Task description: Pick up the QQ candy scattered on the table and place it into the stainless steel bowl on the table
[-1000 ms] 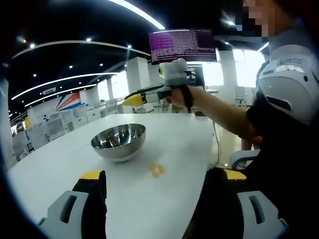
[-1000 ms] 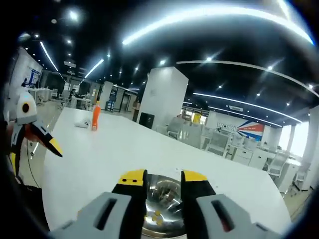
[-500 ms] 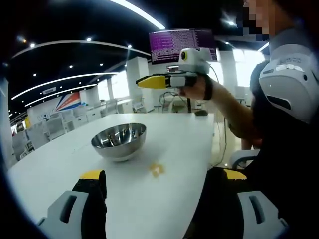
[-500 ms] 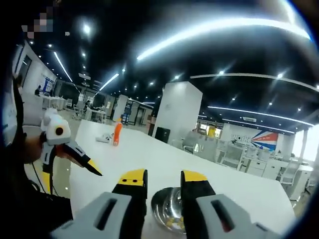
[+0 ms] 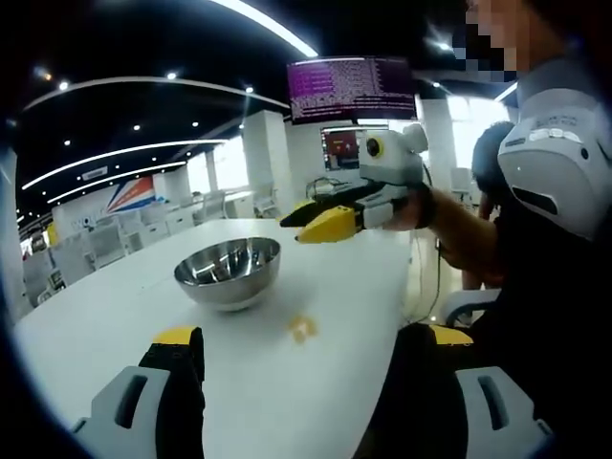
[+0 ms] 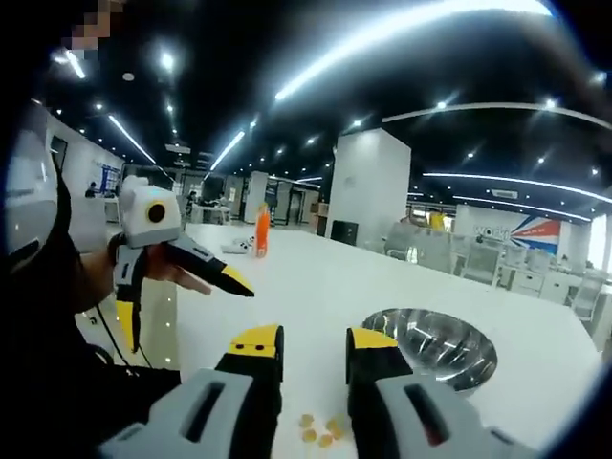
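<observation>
Right gripper (image 6: 314,344), jaws apart and empty, hovers nearest the candy (image 6: 320,430), bowl (image 6: 435,344) beyond; left gripper (image 5: 287,339) wide apart.

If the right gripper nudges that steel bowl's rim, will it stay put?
Probably not. The stainless steel bowl has a rounded underside on a smooth white table, so it would likely rock or slide. It looks thin-walled, so probably light.

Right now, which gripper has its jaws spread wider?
The left gripper: its jaws stand far apart, while the right gripper shows just a narrow gap, above the QQ candy.
</observation>
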A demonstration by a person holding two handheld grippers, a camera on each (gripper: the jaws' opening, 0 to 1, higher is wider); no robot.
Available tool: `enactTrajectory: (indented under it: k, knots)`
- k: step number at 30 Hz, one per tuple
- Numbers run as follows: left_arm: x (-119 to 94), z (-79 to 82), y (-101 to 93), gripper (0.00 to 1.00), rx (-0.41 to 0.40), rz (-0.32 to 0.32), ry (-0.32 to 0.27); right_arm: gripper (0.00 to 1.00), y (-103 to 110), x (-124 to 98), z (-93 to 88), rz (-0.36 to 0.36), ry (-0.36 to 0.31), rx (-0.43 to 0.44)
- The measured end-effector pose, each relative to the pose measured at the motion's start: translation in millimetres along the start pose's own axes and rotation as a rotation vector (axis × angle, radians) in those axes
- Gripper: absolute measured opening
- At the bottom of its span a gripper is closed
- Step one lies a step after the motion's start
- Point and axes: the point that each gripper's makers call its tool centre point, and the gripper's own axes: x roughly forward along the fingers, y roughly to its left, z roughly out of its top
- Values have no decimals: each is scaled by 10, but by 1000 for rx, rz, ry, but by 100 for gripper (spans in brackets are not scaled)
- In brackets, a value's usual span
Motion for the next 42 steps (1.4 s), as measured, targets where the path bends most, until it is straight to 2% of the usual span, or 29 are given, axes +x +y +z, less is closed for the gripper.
enactTrajectory:
  k: [8, 13, 21, 26, 33, 36, 42]
  knots:
    - [-4, 5, 21, 95, 1, 13, -3, 24, 31, 69, -381, 19, 70, 46]
    - [7, -13, 17, 95, -1, 13, 2, 24, 16, 75, -598, -10, 126, 12]
    - [15, 0, 8, 95, 3, 8, 0, 24, -57, 93, -876, -41, 177, 29]
    - [6, 1, 23, 95, 4, 13, 4, 24, -55, 81, -1001, -41, 194, 56]
    - [11, -20, 15, 95, 7, 10, 15, 23, -64, 69, -1133, -50, 233, 49]
    - [16, -22, 3, 95, 6, 7, 14, 19, -78, 40, -1213, -61, 266, 48]
    - [22, -22, 20, 95, 6, 8, 14, 19, -31, 1, -1250, -58, 275, 63]
